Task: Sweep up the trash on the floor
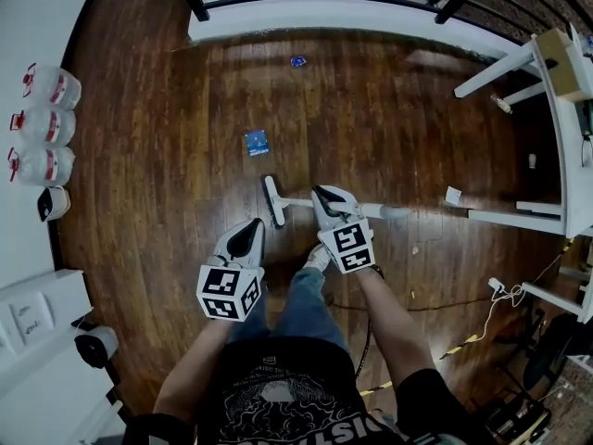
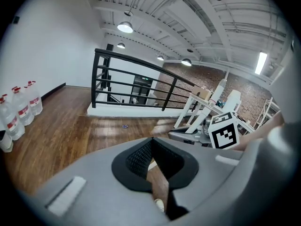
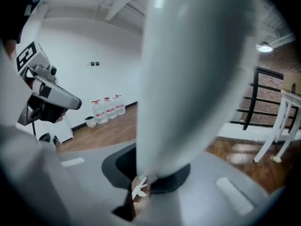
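Observation:
A white broom lies low over the wood floor, its dark-edged head [image 1: 273, 200] left of my right gripper [image 1: 323, 195]. That gripper is shut on the white broom handle [image 1: 390, 211], which fills the right gripper view [image 3: 188, 79] between the jaws of the right gripper [image 3: 149, 174]. My left gripper [image 1: 248, 235] hangs just left of it, shut and holding nothing; through the thin slit in the left gripper [image 2: 151, 146] only floor shows. Trash lies ahead: a blue packet [image 1: 257, 143], a small blue scrap [image 1: 297, 61] farther off, and a white scrap [image 1: 453, 196] to the right.
Three water bottles [image 1: 44, 125] and a small bin [image 1: 53, 203] line the left wall. A black railing on a white ledge [image 1: 315, 12] closes the far side. White table legs [image 1: 505, 219] stand on the right, and a cable [image 1: 482, 313] lies near them.

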